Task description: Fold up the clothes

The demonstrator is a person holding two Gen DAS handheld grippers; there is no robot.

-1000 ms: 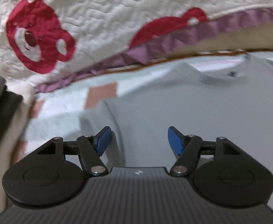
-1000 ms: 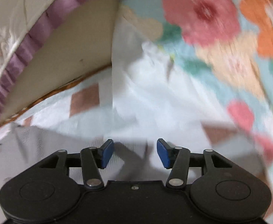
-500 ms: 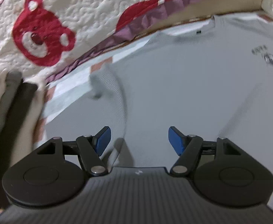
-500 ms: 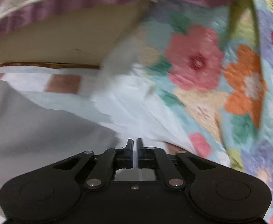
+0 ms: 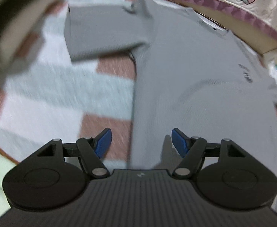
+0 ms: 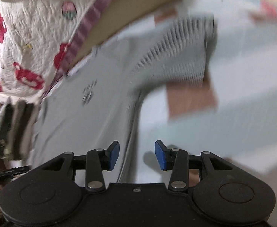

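Beneath me spreads a pale checked bedsheet with brown squares, and a grey short-sleeved T-shirt lies flat on it, collar toward the far edge. My left gripper tilts steeply down over the shirt's side hem, jaws spread, nothing between them. My right gripper slants down over the opposite hem; its jaws have just been opening and stand apart, empty. Along the far edge rises a white quilted cover with red bears, and folded dark and cream clothes are stacked beside the shirt.

I saw a pale checked bedsheet with brown squares, and a white quilted bear-print blanket, somewhat blurred.
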